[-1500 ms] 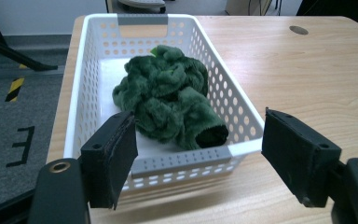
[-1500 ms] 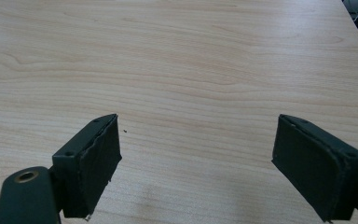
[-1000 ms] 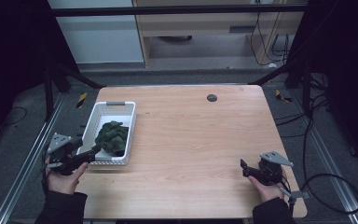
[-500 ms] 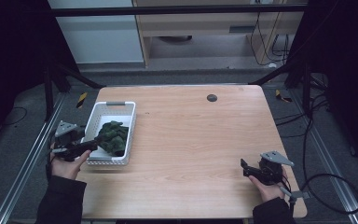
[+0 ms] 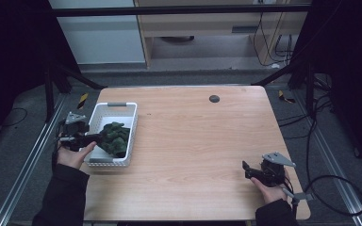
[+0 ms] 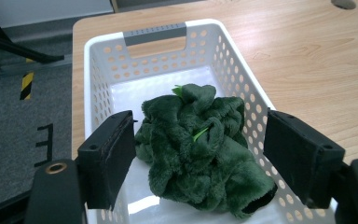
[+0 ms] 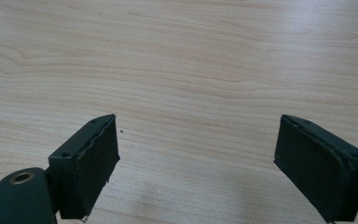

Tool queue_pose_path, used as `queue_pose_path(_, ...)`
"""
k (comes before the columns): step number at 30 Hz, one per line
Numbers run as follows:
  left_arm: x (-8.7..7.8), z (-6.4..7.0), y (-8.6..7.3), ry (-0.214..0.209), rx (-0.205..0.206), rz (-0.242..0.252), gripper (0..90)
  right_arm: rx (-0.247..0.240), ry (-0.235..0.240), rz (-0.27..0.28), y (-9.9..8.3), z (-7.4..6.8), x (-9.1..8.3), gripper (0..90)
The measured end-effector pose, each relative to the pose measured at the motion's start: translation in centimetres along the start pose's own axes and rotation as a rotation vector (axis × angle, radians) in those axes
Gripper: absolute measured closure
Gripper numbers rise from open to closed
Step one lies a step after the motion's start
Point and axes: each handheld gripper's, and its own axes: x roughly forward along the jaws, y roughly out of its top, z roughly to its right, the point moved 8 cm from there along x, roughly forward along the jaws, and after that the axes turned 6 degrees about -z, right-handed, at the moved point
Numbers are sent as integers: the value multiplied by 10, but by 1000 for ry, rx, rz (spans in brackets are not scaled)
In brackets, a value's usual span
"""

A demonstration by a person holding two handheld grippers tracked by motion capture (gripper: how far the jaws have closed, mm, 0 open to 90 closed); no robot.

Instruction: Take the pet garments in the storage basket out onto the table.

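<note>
Your left tool [image 6: 200, 163]: released, jaws spread either side of green plush cloth [image 6: 198, 149], not touching it. Cloth lies bunched in white basket [image 5: 104, 112], left side of surface [image 5: 202, 141]. Risk: jaw catches perforated basket wall on closing, drags basket off near edge; soft pile may slip from shallow pinch. Your right tool [image 7: 198, 163]: released, empty, above bare wood, far right.

A white perforated basket [image 6: 242, 65] sits on the wooden table [image 5: 193, 141] straight ahead of the left gripper [image 5: 93, 137]. A crumpled green plush cloth [image 6: 196, 154] lies inside it (toward the gripper's end). A small dark disc [image 5: 214, 98] lies far ahead of the right gripper [image 5: 246, 168]. Black cables [image 5: 330, 188] loop on the floor off that gripper's right side.
</note>
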Motion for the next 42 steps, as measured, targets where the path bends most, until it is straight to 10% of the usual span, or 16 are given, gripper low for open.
queue_pose_path(42,61,-4,-1,5,35,-212,215,-12,22,-43,-4,-3,5,127)
